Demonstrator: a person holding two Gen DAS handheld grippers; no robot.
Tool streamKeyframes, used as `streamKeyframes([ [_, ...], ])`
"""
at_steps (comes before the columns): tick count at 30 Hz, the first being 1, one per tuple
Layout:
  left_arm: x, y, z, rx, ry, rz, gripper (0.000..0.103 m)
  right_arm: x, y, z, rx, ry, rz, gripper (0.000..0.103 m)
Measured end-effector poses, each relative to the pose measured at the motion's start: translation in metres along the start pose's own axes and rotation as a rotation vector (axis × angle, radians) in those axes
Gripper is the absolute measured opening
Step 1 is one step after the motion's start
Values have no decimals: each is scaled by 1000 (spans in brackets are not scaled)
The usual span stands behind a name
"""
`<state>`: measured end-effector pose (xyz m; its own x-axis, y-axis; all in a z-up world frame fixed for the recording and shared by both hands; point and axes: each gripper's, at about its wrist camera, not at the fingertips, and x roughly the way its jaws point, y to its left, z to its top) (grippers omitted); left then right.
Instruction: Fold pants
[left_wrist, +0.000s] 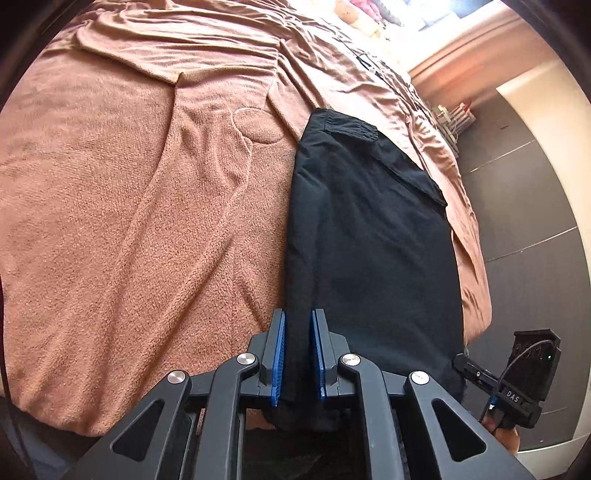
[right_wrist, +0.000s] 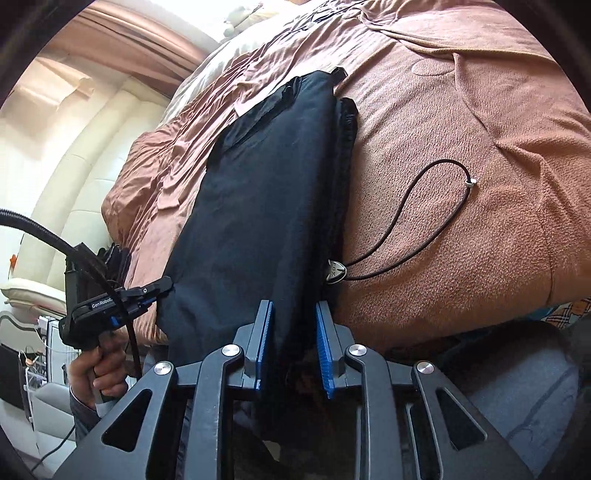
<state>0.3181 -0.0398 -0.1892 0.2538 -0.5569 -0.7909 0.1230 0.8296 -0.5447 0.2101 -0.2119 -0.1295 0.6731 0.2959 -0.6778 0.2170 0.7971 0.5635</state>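
Black pants (left_wrist: 369, 221), folded into a long narrow strip, lie on the bed and run away from me. My left gripper (left_wrist: 297, 317) is shut on the near end's left edge, with dark fabric pinched between its blue pads (left_wrist: 277, 350). In the right wrist view the same pants (right_wrist: 266, 192) stretch up the frame, and my right gripper (right_wrist: 293, 310) is shut on the near end's other edge. A black drawstring cord (right_wrist: 424, 206) with a toggle (right_wrist: 334, 275) loops out onto the blanket. Each gripper shows in the other's view: the left (right_wrist: 162, 286), the right (left_wrist: 461, 363).
A brown fleece blanket (left_wrist: 129, 221) covers the bed, wrinkled toward the far side (right_wrist: 461, 129). Dark floor (left_wrist: 524, 206) runs along the bed edge, with a small rack (left_wrist: 454, 118) on it. A person's hand (right_wrist: 99, 365) holds the left gripper. Cream upholstery (right_wrist: 74, 166) stands beyond.
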Motion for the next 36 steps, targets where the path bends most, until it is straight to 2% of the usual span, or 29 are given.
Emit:
streamKeyframes([
  [7,2,0,13,6,-9,18,15,-2,0,-13,23,43,34,21],
  [9,2,0,16,10,-13,17,15,1,3,-17,-11,47,46,9],
  [11,2,-1,20,12,-14,15,15,2,3,-20,-22,51,60,7],
  [16,2,-4,32,22,-19,20,15,3,-1,-22,-17,82,101,5],
  [21,1,-8,45,34,-24,29,15,2,-5,-19,-8,121,105,6],
  [22,1,-9,48,37,-25,29,16,-1,-6,-15,-11,118,107,9],
  [24,2,-11,54,40,-29,26,23,-11,-7,-6,-28,86,88,27],
  [25,2,-12,57,40,-32,25,29,-17,-10,-1,-30,61,86,49],
  [26,3,-13,60,43,-35,26,31,-22,-12,5,-26,31,89,63],
  [29,9,-17,69,50,-32,21,31,-26,-15,23,-17,-27,100,63],
  [36,27,-18,87,48,-10,14,34,3,-30,59,58,-49,121,63],
])
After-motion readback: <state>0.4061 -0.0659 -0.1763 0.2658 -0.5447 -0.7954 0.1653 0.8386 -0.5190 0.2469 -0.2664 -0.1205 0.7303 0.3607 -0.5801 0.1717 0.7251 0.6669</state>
